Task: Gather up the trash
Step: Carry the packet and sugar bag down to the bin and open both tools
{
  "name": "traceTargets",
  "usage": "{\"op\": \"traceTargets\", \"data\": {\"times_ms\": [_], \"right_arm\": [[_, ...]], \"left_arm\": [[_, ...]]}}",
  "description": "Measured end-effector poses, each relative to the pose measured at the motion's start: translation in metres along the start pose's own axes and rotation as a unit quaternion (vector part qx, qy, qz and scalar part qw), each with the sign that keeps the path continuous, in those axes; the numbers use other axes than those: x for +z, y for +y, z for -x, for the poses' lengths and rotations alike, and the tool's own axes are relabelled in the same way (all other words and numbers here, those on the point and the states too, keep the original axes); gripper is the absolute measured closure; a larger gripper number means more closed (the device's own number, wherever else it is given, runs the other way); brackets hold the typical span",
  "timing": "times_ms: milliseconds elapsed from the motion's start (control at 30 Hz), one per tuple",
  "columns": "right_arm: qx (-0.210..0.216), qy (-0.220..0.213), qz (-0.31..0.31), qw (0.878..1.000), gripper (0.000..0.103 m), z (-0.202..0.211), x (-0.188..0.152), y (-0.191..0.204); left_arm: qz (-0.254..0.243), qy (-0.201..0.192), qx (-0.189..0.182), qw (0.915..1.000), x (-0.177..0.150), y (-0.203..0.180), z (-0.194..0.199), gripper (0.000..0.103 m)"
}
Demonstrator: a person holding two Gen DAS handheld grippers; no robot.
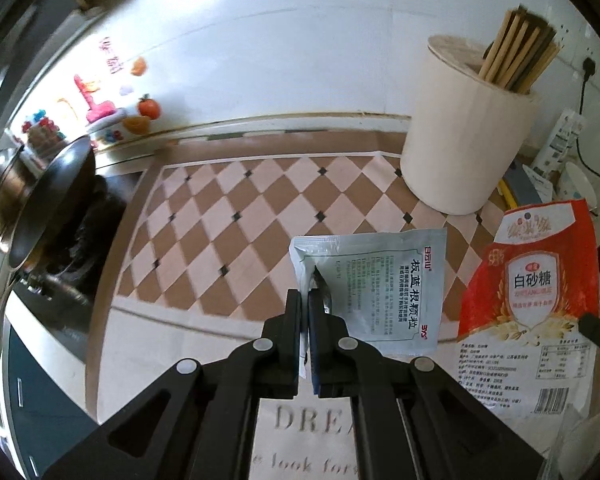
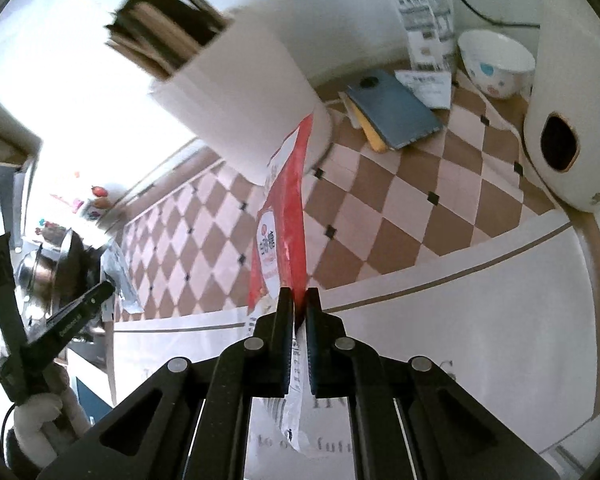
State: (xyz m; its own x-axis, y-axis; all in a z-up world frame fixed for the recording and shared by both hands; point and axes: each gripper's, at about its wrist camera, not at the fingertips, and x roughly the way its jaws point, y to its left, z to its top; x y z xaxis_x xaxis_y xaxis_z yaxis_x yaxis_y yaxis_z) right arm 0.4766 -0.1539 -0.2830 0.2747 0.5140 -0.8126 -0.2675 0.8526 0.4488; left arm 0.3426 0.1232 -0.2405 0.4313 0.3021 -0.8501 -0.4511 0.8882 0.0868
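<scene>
My left gripper (image 1: 305, 300) is shut on the left edge of a silver-grey medicine sachet (image 1: 384, 292) with Chinese print, held above the checkered mat (image 1: 236, 216). My right gripper (image 2: 299, 300) is shut on a red and white sugar bag (image 2: 288, 208), which hangs edge-on between the jaws. The sugar bag also shows in the left wrist view (image 1: 532, 312), to the right of the sachet. The sachet shows small at the left of the right wrist view (image 2: 120, 276), with the left gripper's black frame below it.
A white cylindrical holder (image 1: 464, 140) with chopsticks stands at the back right. A wok and steel pot (image 1: 40, 196) sit on the stove at left. Books (image 2: 392, 116), a white bowl (image 2: 496, 64) and a white appliance (image 2: 572, 112) stand at the right.
</scene>
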Motion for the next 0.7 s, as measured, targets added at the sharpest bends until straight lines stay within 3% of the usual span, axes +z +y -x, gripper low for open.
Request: {"op": "traceTargets", "data": {"times_ms": [300, 500, 700], "right_arm": [[0.023, -0.029, 0.033, 0.999, 0.099, 0.055, -0.069, 0.052], [0.039, -0.034, 0.055, 0.997, 0.099, 0.091, -0.148, 0.096], [0.058, -0.007, 0.087, 0.994, 0.1, 0.11, -0.244, 0.145]], "left_arm": [[0.02, -0.014, 0.009, 0.9997, -0.072, 0.059, 0.061, 0.102], [0.039, -0.012, 0.016, 0.999, -0.149, 0.117, 0.102, 0.102], [0.063, 0.02, 0.038, 0.9971, -0.245, 0.188, 0.123, 0.102]]}}
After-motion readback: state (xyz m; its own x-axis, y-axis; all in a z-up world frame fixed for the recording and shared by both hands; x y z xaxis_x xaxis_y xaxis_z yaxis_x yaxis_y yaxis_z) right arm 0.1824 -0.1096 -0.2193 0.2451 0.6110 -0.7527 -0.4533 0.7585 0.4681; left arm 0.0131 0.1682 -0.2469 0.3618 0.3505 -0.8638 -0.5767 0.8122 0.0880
